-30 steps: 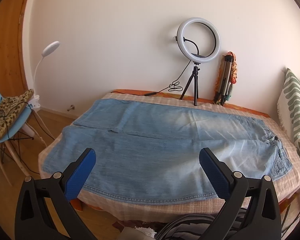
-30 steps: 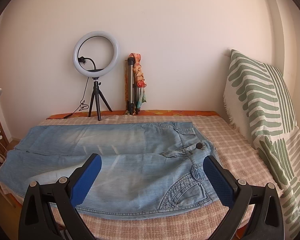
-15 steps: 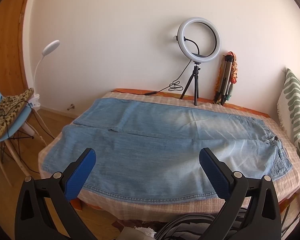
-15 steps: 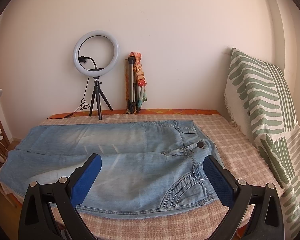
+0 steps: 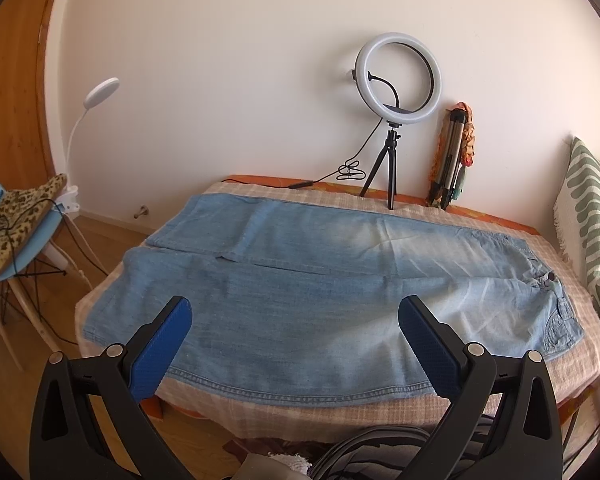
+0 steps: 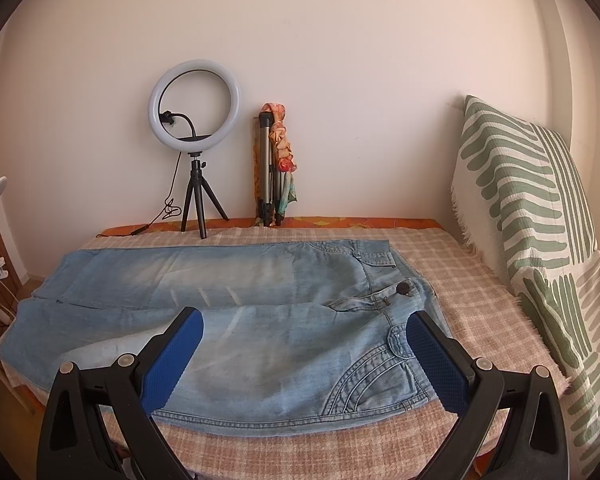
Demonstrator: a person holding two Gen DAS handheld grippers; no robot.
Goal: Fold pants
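Jaws on both the left gripper (image 5: 294, 318) and right gripper (image 6: 304, 330) are standing spread wide, gripping nothing, hovering off the bed's (image 6: 460, 280) near edge. Pants (image 5: 320, 292) are lying flat across the bed, legs side by side, waistband toward the striped pillow (image 6: 532, 216); no fold appears started, so all folding is remaining.

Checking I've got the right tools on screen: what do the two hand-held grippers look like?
Both match: the left hand-held gripper and right hand-held gripper have matte black angular frames with silver rivets, and long flat fingers faced with textured blue pads.
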